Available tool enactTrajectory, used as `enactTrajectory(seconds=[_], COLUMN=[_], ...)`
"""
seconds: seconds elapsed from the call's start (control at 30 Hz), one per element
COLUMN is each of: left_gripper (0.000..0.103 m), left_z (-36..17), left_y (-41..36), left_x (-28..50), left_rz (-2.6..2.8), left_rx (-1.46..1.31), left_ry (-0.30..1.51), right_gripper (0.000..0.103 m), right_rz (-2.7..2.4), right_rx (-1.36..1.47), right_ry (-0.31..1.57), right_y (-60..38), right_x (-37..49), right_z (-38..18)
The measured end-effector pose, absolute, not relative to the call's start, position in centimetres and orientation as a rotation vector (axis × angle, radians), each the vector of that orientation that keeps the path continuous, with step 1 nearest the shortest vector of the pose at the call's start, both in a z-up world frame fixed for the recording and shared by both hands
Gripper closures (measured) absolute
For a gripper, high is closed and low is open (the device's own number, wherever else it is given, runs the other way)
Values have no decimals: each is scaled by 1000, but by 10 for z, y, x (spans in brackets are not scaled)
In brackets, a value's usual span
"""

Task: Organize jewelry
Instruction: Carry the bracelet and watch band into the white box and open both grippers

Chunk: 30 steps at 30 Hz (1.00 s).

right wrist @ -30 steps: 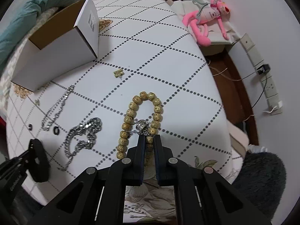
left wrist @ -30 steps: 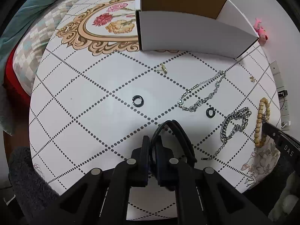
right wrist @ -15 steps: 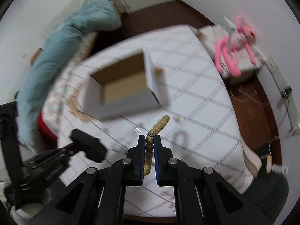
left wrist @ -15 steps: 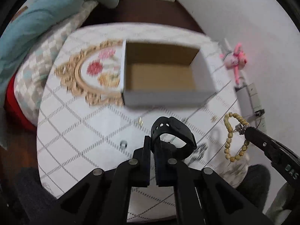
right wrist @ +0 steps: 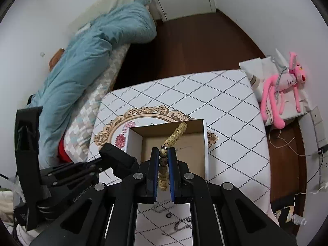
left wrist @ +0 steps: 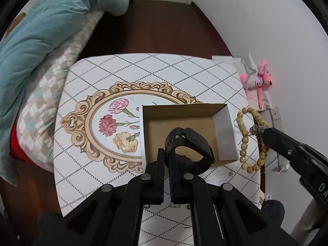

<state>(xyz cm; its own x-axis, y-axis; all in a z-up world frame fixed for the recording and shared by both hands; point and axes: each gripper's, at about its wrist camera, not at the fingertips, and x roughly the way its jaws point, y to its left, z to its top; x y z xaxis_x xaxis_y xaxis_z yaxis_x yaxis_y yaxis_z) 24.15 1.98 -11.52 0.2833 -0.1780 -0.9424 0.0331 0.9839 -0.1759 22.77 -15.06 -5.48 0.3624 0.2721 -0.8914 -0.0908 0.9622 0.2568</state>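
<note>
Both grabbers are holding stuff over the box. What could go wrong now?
The bead bracelet hangs beside the box in the left view, so dropped now it might land on the table. The right gripper pinches just a bead or two; they could slip. The left gripper holds the watch by its strap, near the other gripper; they might bump.

The left gripper (left wrist: 167,160) points steeply downward, its jaws clamped tight on a black band (left wrist: 190,143) that loops out beyond the fingertips. The right gripper (right wrist: 163,160) also tilts steeply down, jaws pinched on a beaded bracelet (right wrist: 174,135), and hangs just beside the left.
</note>
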Motion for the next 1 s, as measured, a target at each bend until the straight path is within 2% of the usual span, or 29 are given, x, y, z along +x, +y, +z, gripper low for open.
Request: enactTrajectory(seconds=[0.17,0.37,0.4,0.43,0.47,0.5,0.53,0.6,0.67,0.7,0.73,0.8,0.87,1.0], left_gripper=[100,87,80,62,52,37,30,29,20,11,5,0,0,0], left_z=[-124,-130,-129,-127,-124,-120,-117,-113,-114,-115,-116,-121,-124,-129], left_y=[20,23,23,22,23,25,27,30,34,37,38,39,39,39], left_x=[257,270,271,271,271,269,268,265,258,254,250,242,236,228], left_rz=[-157,-125,-124,-116,-99,-79,-57,-33,6,21,33,49,64,82], left_rx=[-149,-199,-199,-186,-167,-160,-149,-128,-99,-94,-86,-66,-44,-23], left_ry=[1318,1391,1382,1377,1365,1343,1326,1298,1271,1259,1248,1236,1229,1214], right_gripper=[94,92,86,70,61,47,44,43,30,17,9,6,1,0], right_rz=[229,239,238,225,202,186,170,110,69,51,28,8,-10,-28], right_rx=[141,124,122,112,94,78,66,22,-13,-37,-73,-107,-146,-172], right_ry=[1249,1337,1343,1348,1346,1339,1335,1321,1312,1308,1300,1293,1286,1262], right_y=[-141,-138,-137,-138,-141,-142,-143,-149,-153,-152,-152,-153,-151,-148], right_x=[247,265,266,267,265,264,264,257,252,250,245,241,235,229], right_z=[-79,-99,-100,-101,-101,-101,-100,-99,-100,-101,-104,-107,-113,-114])
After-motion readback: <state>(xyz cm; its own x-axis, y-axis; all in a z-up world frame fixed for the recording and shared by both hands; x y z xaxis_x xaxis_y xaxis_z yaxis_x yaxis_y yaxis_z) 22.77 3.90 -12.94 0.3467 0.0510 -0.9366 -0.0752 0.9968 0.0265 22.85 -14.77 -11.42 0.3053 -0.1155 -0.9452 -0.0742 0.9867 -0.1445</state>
